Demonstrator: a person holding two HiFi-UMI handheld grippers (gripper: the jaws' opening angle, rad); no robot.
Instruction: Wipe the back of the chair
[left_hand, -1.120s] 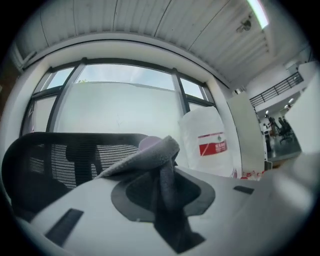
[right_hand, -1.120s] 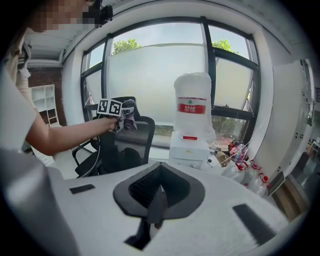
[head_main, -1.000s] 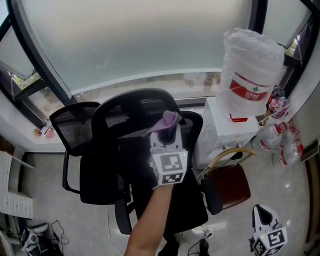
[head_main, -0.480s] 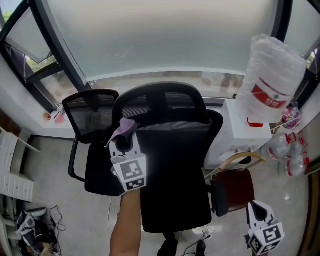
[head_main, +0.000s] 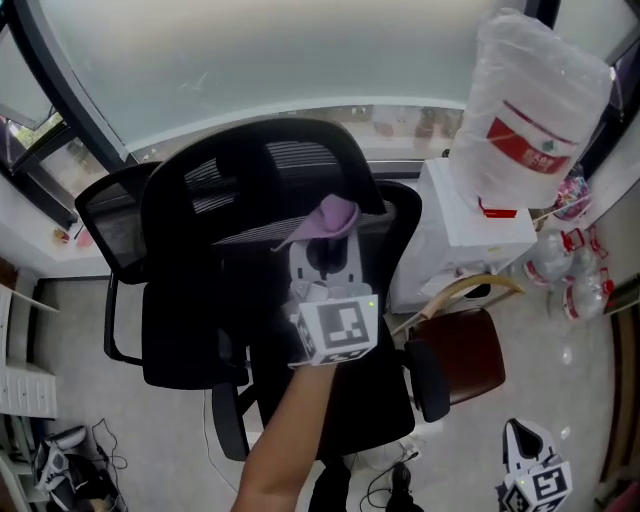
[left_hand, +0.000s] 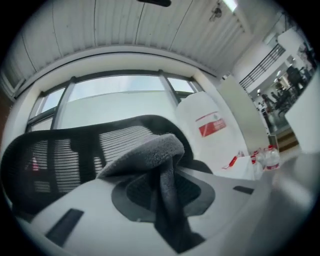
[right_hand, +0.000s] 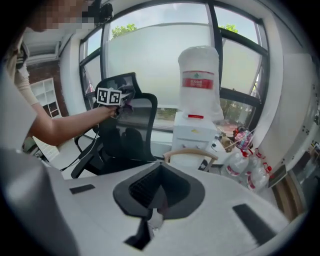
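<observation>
A black mesh office chair (head_main: 235, 190) faces the window, its backrest toward me. My left gripper (head_main: 326, 248) is shut on a purple-grey cloth (head_main: 335, 214), which presses on the upper right part of the backrest. In the left gripper view the cloth (left_hand: 159, 159) bulges out between the jaws, with the chair back (left_hand: 60, 155) just behind it. My right gripper (head_main: 535, 478) hangs low at the bottom right, far from the chair. Its jaws (right_hand: 156, 196) are shut with nothing between them. From there the left gripper (right_hand: 119, 102) shows against the chair (right_hand: 131, 131).
A second black chair (head_main: 112, 228) stands left of the first. A white water dispenser (head_main: 468, 232) carrying a big bottle (head_main: 535, 105) is right beside the chair. A brown stool with a wooden arm (head_main: 462, 362) and several bottles (head_main: 570, 285) sit on the floor at right.
The left gripper swept the cloth to the left edge of the backrest, then back right toward its upper middle. The right gripper stayed low at the right.
</observation>
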